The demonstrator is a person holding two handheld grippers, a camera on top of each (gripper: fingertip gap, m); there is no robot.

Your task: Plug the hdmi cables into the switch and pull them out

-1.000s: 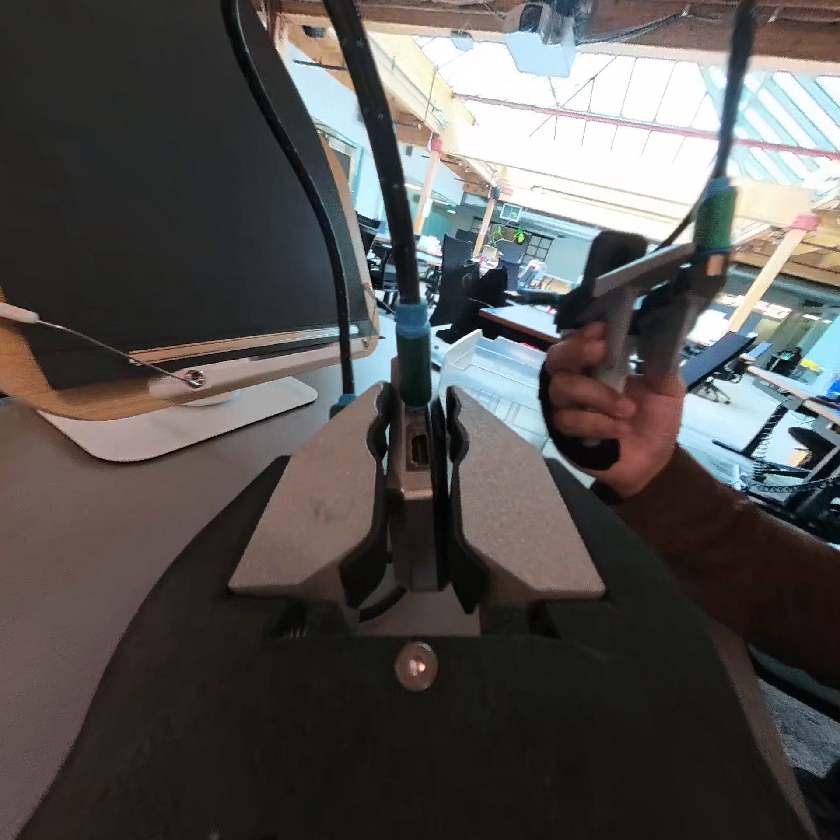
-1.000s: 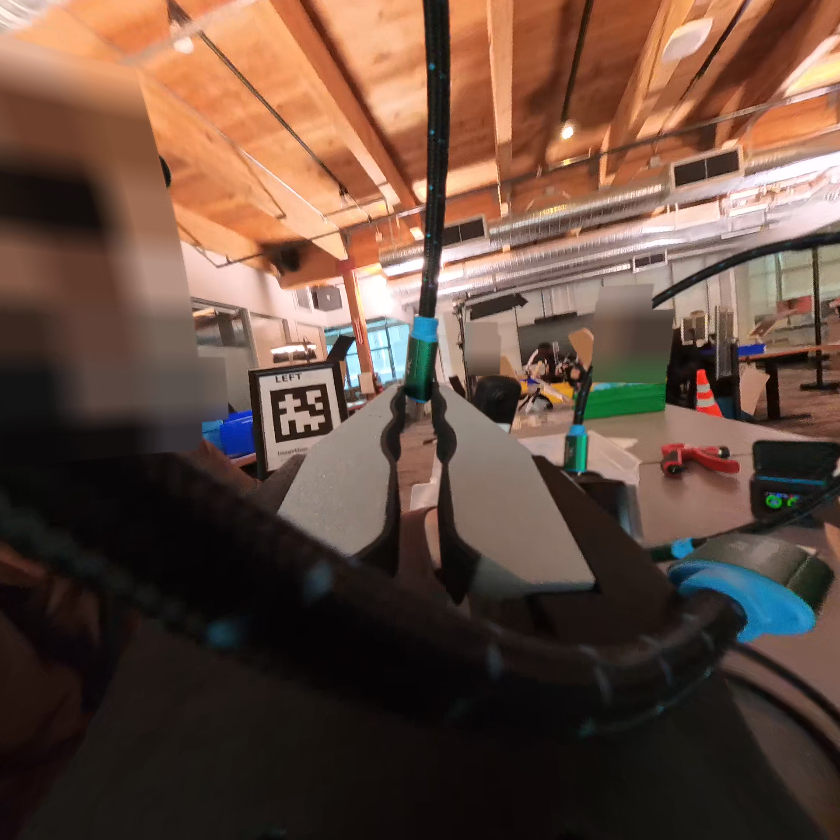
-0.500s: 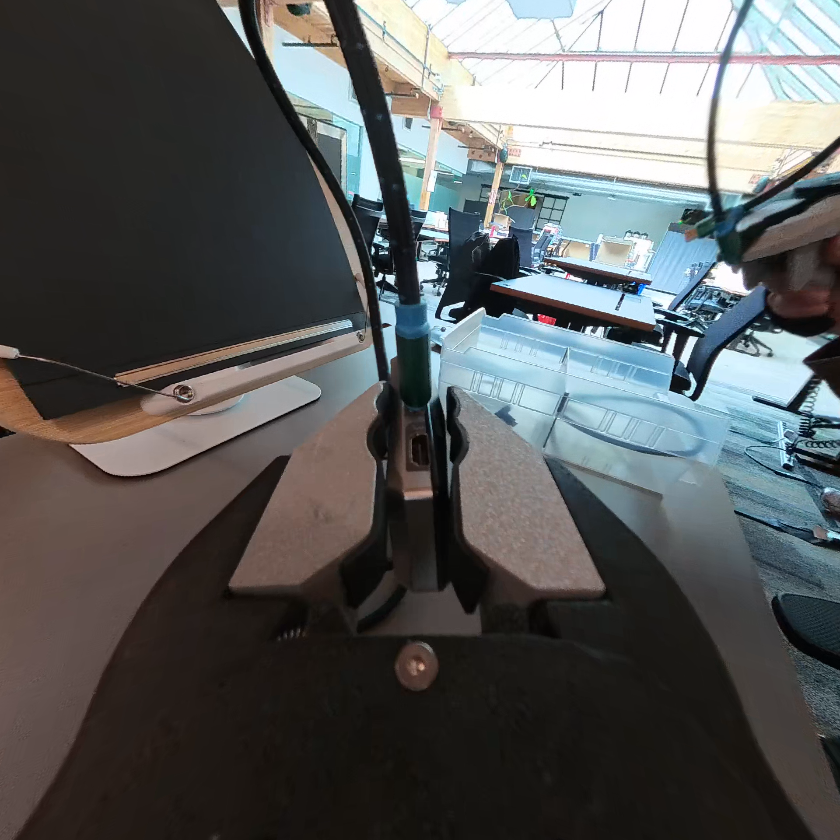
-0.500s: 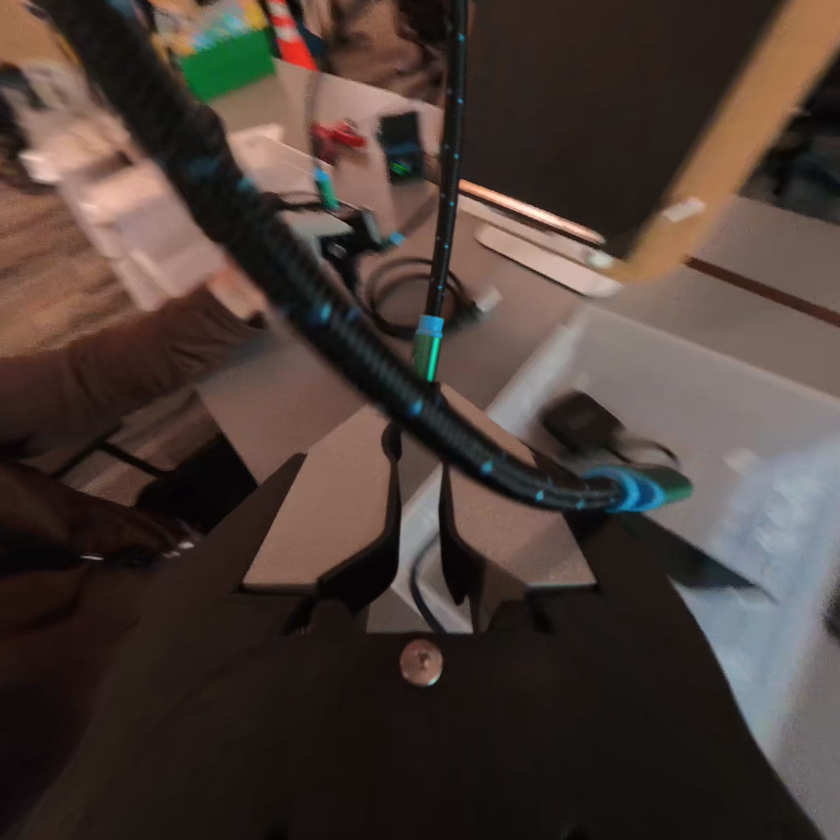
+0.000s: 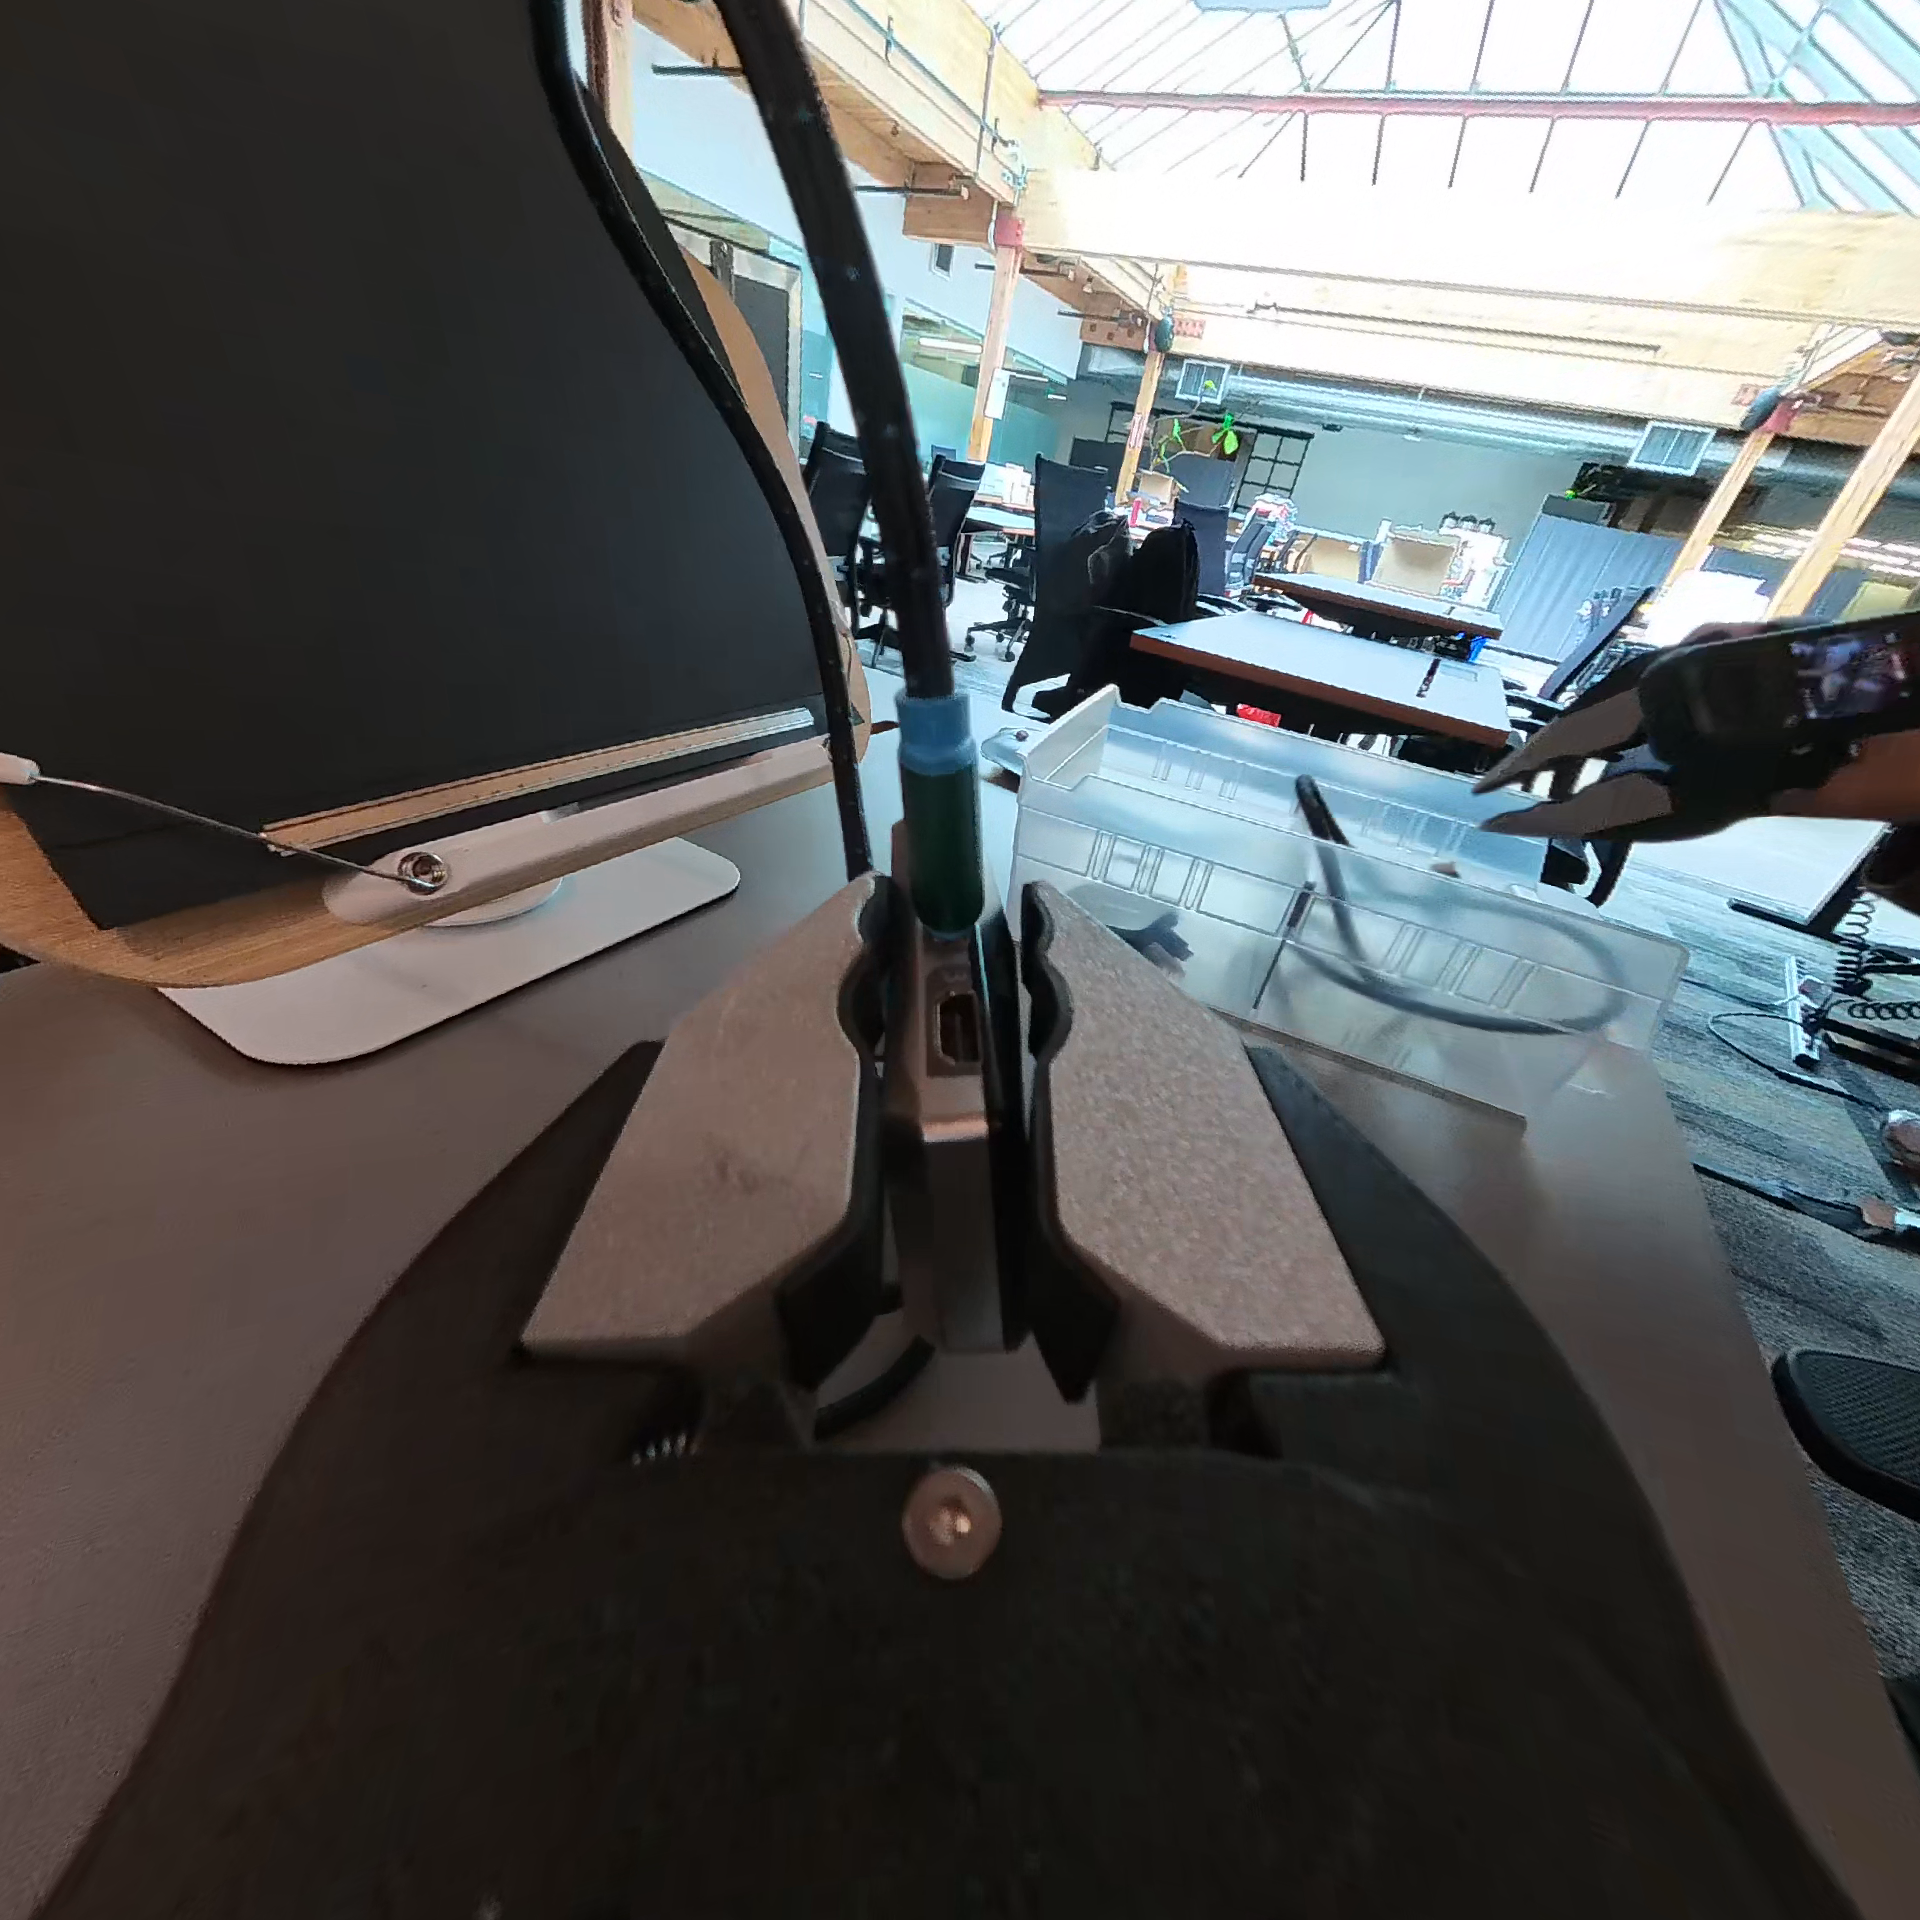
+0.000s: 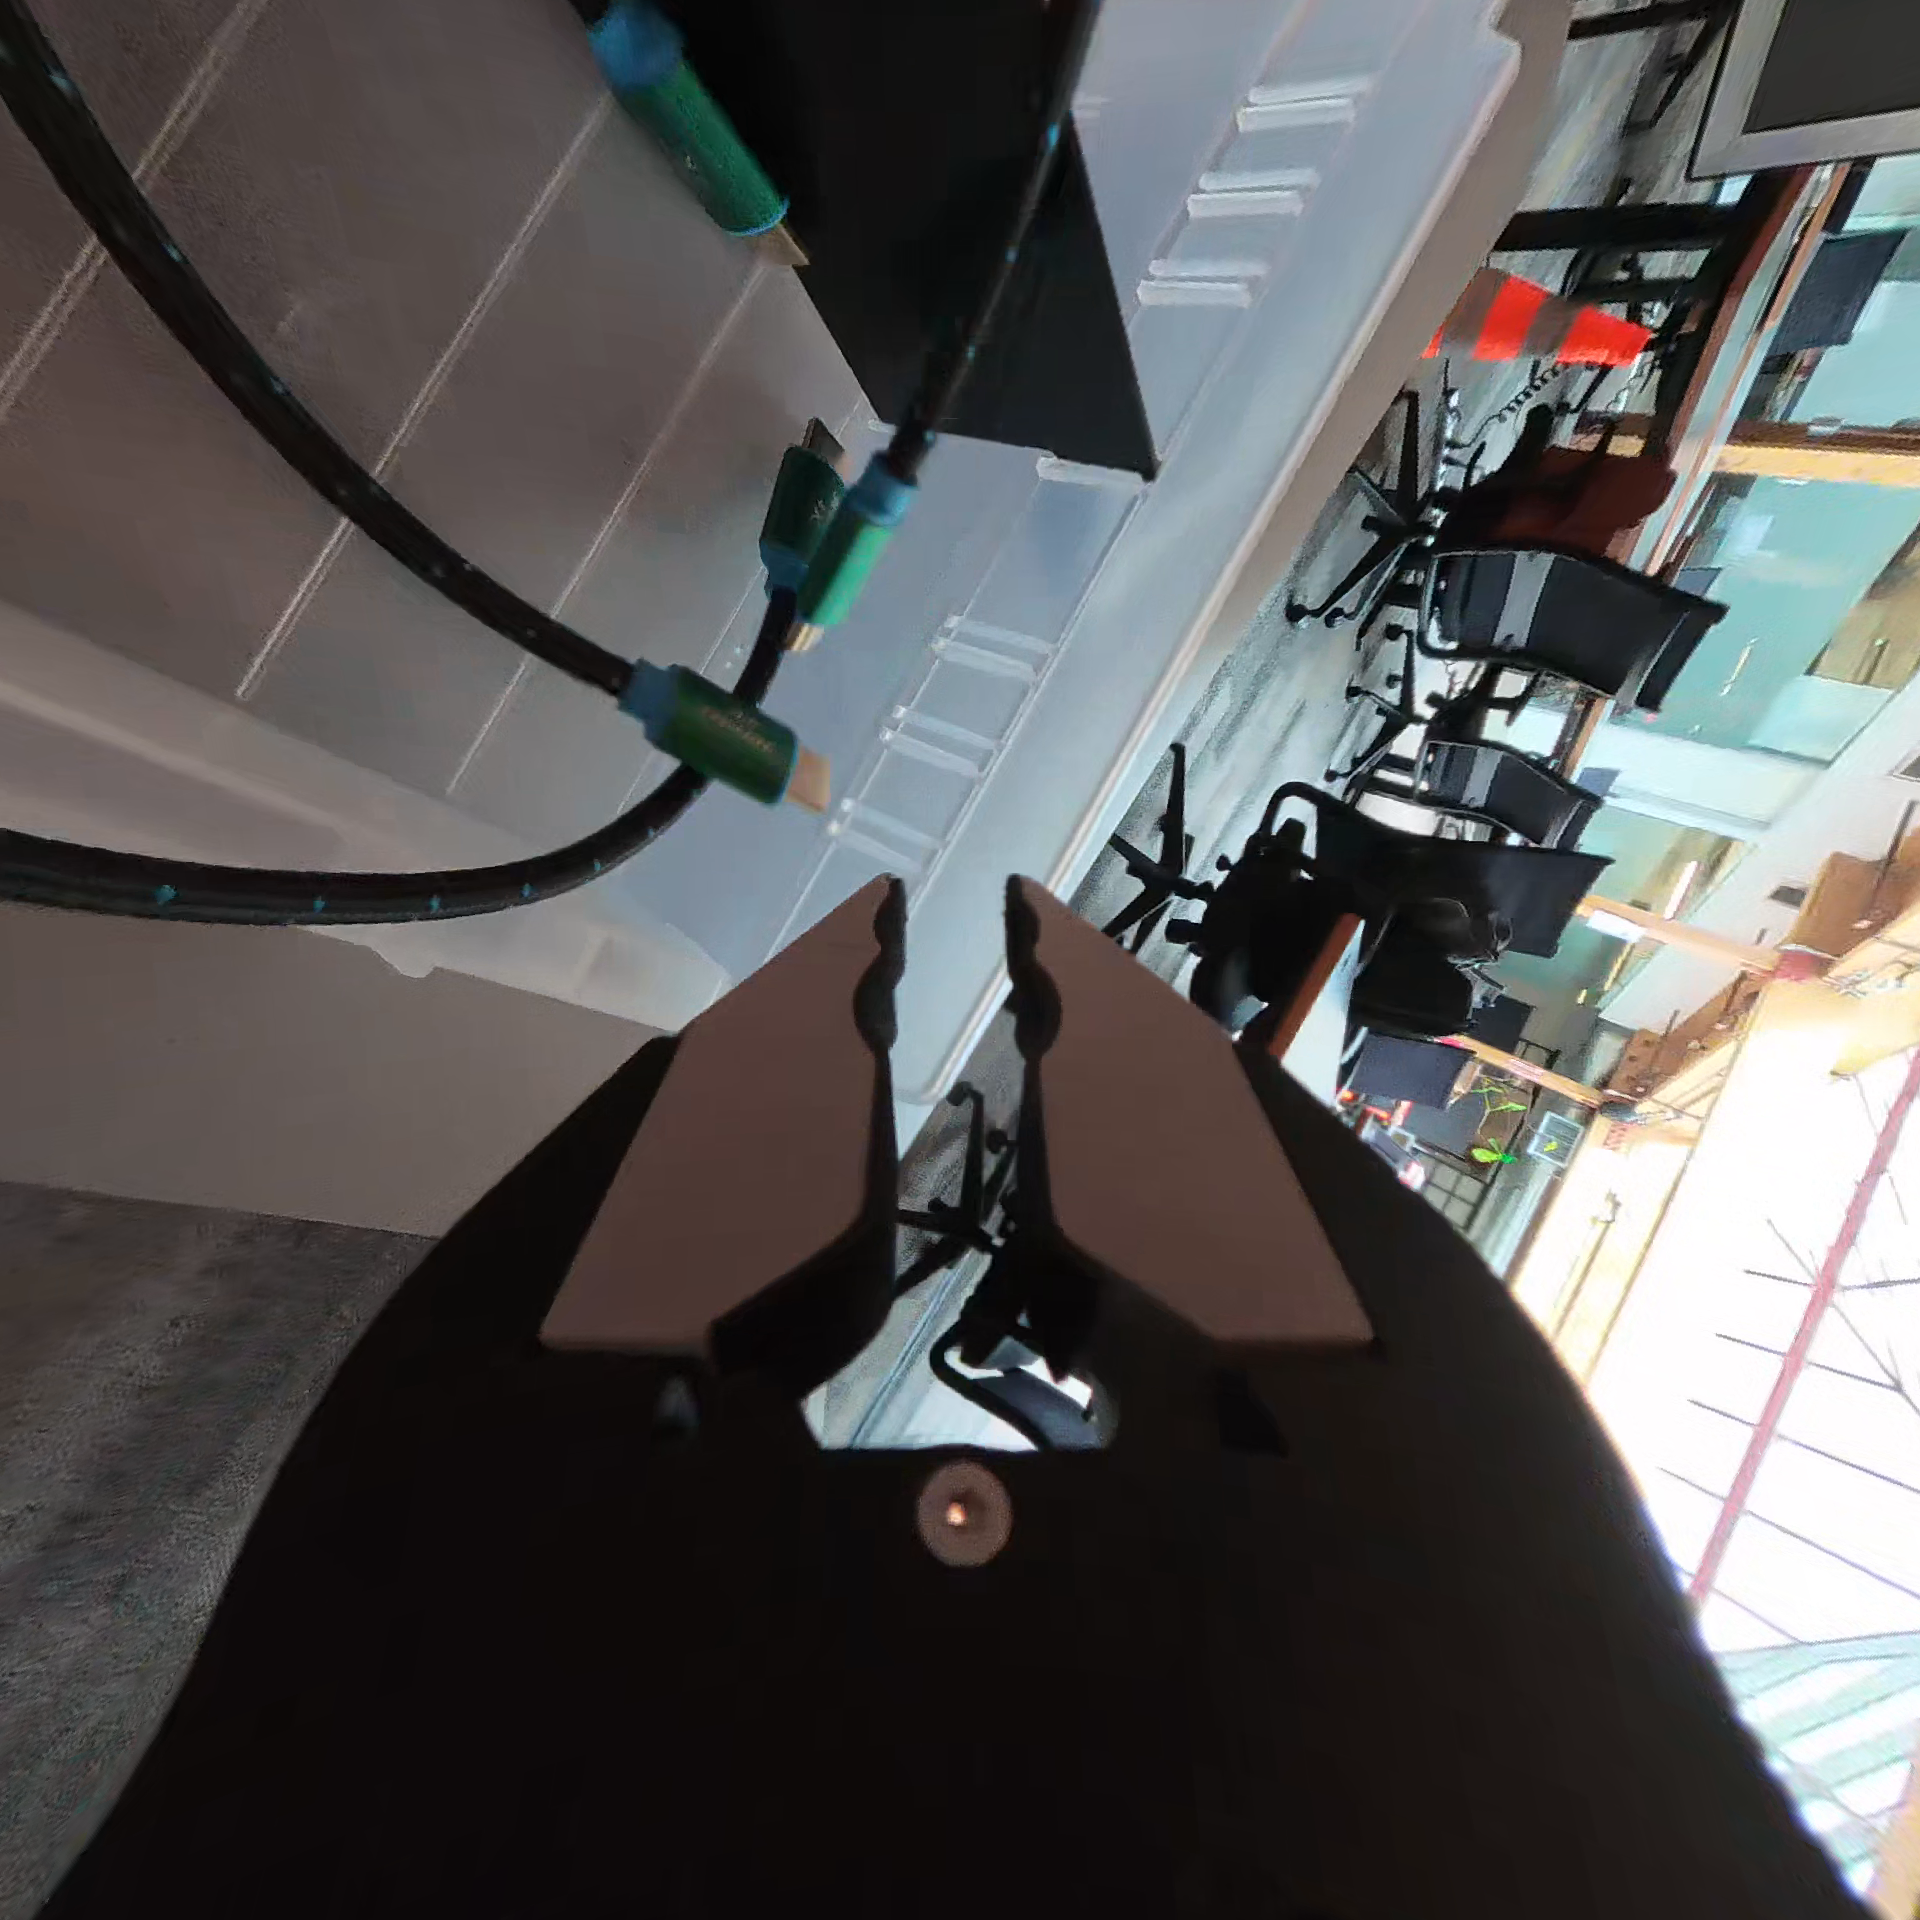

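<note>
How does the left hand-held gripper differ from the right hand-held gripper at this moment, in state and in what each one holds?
The left hand-held gripper is shut on the switch; the right hand-held gripper is open and holds nothing.

The left one carries a switch with one green HDMI plug in it; the right one hangs over a clear bin where loose green plugs lie.

The left view sits level over the table; the right view is tilted.

Both have grey fingers on a black body.

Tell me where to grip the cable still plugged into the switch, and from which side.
Grip the green plug, not the braided cable above it. It stands upright out of the switch, which the left gripper clamps. Probably best to come from the right, where the right gripper hangs open, then pull straight up.
</note>
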